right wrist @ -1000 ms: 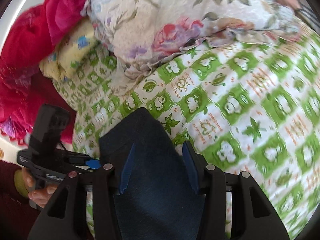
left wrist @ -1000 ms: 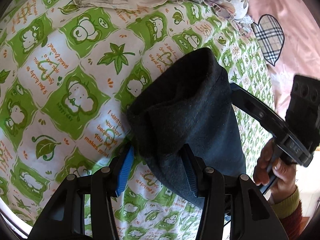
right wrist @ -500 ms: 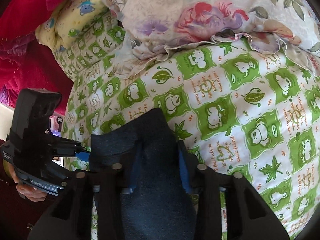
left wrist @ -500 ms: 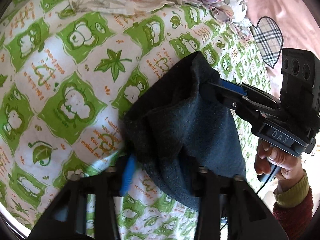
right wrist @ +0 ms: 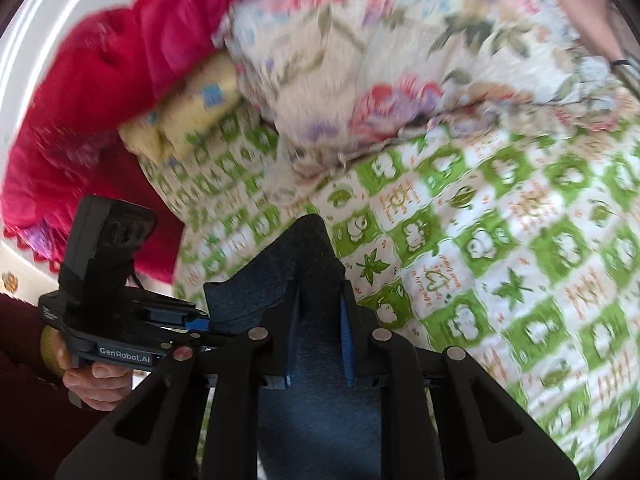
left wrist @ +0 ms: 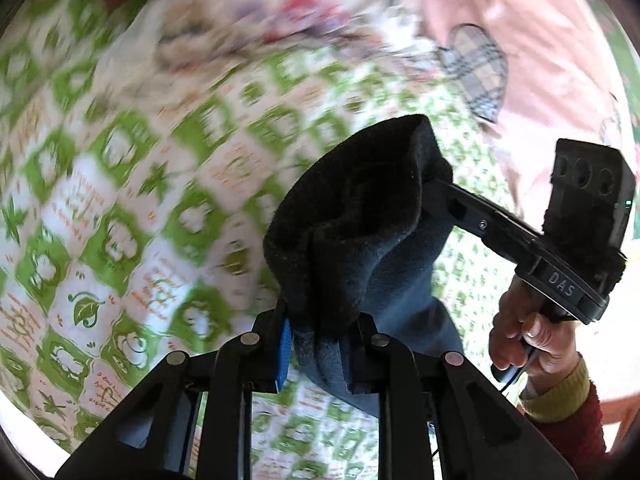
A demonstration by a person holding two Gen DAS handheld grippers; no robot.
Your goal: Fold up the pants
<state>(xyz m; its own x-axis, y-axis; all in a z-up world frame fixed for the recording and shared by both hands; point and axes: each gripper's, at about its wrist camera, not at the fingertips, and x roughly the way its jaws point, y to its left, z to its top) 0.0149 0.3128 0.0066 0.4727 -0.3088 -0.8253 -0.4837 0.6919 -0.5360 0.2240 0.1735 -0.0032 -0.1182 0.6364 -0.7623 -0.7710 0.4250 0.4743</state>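
We have just closed both grippers: the left gripper (left wrist: 320,344) and right gripper (right wrist: 320,332) pinch the dark pants (left wrist: 360,248). Next we carry this edge across the green-checked bedsheet (right wrist: 500,280), evenly.

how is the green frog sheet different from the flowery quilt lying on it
The green sheet carries a checked grid of green cartoon squares, leaves and orange writing; the floral quilt shows loose pink and purple flowers on cream. The sheet lies spread flat, while the quilt is bunched in a heap at the sheet's far end. Both are printed bedding on the same bed.
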